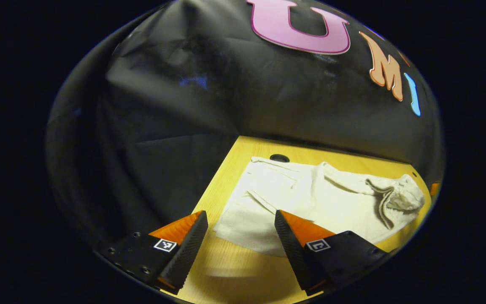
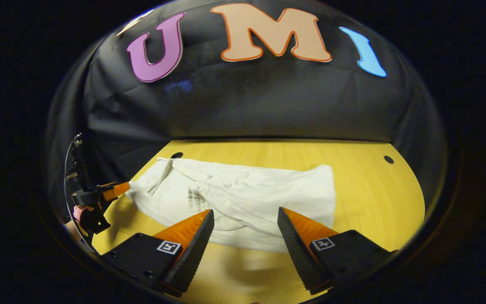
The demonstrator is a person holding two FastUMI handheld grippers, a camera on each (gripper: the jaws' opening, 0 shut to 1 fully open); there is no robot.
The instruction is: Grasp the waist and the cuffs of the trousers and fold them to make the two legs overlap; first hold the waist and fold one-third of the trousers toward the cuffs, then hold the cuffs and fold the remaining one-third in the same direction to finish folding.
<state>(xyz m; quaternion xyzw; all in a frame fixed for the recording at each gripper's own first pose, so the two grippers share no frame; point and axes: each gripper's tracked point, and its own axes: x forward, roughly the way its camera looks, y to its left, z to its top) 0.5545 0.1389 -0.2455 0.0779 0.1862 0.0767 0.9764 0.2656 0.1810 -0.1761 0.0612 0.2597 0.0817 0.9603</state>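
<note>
Both cameras ride low over the desk (image 2: 365,185), looking along their own open tongs toward the black wall (image 2: 243,105). The left gripper view angles rightward across the trousers (image 1: 310,198); the right gripper view faces them squarely, catching the left tongs (image 2: 116,191) at far left.

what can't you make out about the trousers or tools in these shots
- Trousers, left gripper view: near edge hidden behind the left tool's finger; far end bunched, so waist or cuffs unclear.
- Trousers, right gripper view: near hem partly covered by the right tool.
- Left tool in the right gripper view: small at the edge, its opening unreadable there.
</note>
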